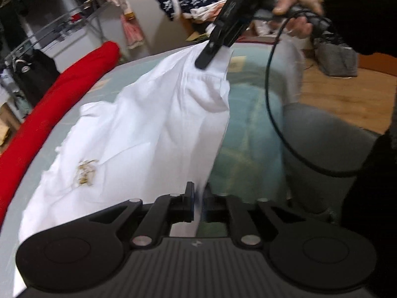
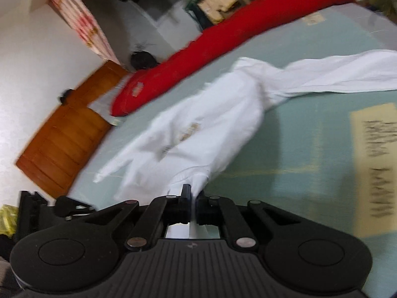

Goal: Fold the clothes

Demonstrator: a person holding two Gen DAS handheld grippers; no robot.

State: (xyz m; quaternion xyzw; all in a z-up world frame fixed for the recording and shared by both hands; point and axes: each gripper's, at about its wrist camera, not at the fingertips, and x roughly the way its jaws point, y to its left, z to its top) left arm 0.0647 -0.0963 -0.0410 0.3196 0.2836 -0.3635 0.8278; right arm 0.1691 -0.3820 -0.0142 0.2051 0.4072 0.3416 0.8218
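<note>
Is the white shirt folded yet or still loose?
Still loose, not folded. The white shirt hangs bunched and wrinkled between the left gripper and the right gripper, partly lifted off the pale green surface.

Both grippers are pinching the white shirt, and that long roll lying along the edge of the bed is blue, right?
Not quite: the long roll is red, as both wrist views show. The left gripper and right gripper do pinch the white shirt.

White wall [image 2: 37, 57], wooden floor [image 1: 342, 94]
</note>
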